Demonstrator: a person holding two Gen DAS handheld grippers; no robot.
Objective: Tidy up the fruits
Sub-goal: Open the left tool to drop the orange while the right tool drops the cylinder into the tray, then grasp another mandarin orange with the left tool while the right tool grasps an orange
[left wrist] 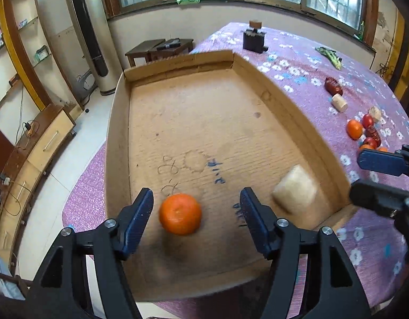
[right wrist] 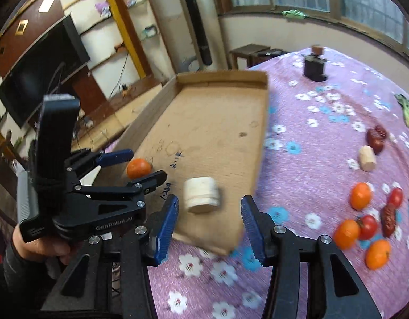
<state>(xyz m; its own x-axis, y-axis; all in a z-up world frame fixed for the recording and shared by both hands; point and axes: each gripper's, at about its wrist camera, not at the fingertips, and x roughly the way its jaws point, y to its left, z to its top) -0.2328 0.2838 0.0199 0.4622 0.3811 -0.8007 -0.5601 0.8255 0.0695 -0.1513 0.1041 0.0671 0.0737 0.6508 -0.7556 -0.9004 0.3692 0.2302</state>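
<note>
In the left wrist view, a shallow cardboard tray (left wrist: 177, 63) lies on a purple floral cloth. An orange (left wrist: 180, 214) rests on its floor between the blue pads of my left gripper (left wrist: 196, 212), which stands open with a gap on each side of the fruit. A pale cylinder-shaped piece (left wrist: 294, 191) lies in the tray's near right corner. In the right wrist view, my right gripper (right wrist: 209, 226) hangs open just short of that pale piece (right wrist: 201, 195), touching nothing. The left gripper (right wrist: 148, 164) and its orange (right wrist: 139, 168) show at the left, held by a hand.
Right of the tray (right wrist: 220, 75), loose oranges (right wrist: 360, 195), tomatoes (right wrist: 368, 226), dark red dates (right wrist: 376, 138) and a pale cylinder (right wrist: 366, 158) lie scattered on the cloth (right wrist: 310, 172). A black object (left wrist: 253, 40) stands at the far end, and a green vegetable (left wrist: 329, 55) lies near it.
</note>
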